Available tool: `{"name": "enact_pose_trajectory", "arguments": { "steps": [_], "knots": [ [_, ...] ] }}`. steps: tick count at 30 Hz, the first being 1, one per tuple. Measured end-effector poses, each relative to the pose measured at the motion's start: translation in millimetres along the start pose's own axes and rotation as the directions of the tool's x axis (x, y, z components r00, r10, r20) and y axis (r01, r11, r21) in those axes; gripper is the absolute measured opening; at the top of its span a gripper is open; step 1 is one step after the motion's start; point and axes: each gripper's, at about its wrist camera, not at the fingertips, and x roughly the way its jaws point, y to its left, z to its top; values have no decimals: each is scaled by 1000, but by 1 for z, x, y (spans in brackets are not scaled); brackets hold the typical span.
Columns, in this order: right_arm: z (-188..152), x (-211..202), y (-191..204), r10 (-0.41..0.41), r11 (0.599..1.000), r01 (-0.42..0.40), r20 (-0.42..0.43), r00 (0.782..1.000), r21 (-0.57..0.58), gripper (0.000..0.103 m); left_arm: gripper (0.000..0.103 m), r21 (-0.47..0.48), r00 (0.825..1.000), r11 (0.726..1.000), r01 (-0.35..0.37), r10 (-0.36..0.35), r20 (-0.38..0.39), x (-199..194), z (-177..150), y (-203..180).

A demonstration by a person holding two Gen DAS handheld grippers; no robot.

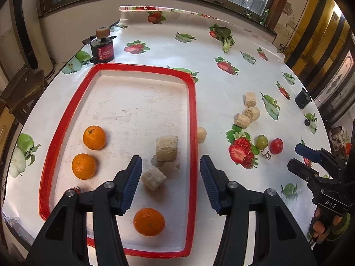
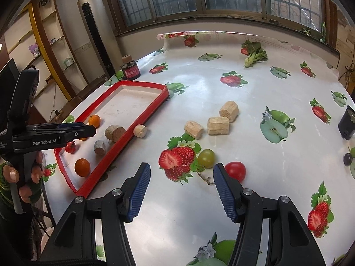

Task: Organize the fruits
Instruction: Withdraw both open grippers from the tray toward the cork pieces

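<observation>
A red-rimmed white tray (image 1: 192, 115) (image 2: 142, 116) lies on the table. It holds three oranges (image 1: 94, 137) (image 1: 83, 166) (image 1: 149, 221), two beige cylinder pieces (image 1: 166, 148) (image 1: 153, 178) and a red tomato (image 2: 70, 147). My left gripper (image 1: 170, 181) is open and empty above the tray's near part. On the cloth to the right lie a green tomato (image 2: 206, 158) and a red tomato (image 2: 235, 170). My right gripper (image 2: 182, 191) is open and empty just in front of them. Several beige pieces (image 2: 218, 125) lie on the cloth.
The table has a fruit-print cloth (image 2: 255, 199). A black and red motor (image 1: 102, 49) stands behind the tray. A green vegetable (image 2: 255, 55) lies far back. A black object (image 2: 347, 124) and a dark grape (image 2: 347, 158) are at the right edge.
</observation>
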Motion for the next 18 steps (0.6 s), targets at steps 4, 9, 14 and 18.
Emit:
{"name": "enact_pose_trajectory", "arguments": {
  "steps": [4, 9, 14, 18],
  "knots": [
    [-7, -7, -12, -20, 1000, 20, 2, 1000, 25, 61, 53, 14, 1000, 1000, 12, -12, -4, 1, -1, -11],
    [-13, -14, -26, -39, 998, 38, 5, 999, 47, 61, 53, 37, 1000, 999, 24, -23, -10, 4, -3, -25],
    [-16, -19, -36, -51, 997, 50, 14, 999, 64, 61, 53, 58, 999, 998, 40, -39, -15, 6, -2, -39],
    [-15, -19, -44, -58, 996, 57, 17, 998, 75, 61, 53, 81, 999, 995, 51, -49, -22, 11, 1, -53]
  ]
}}
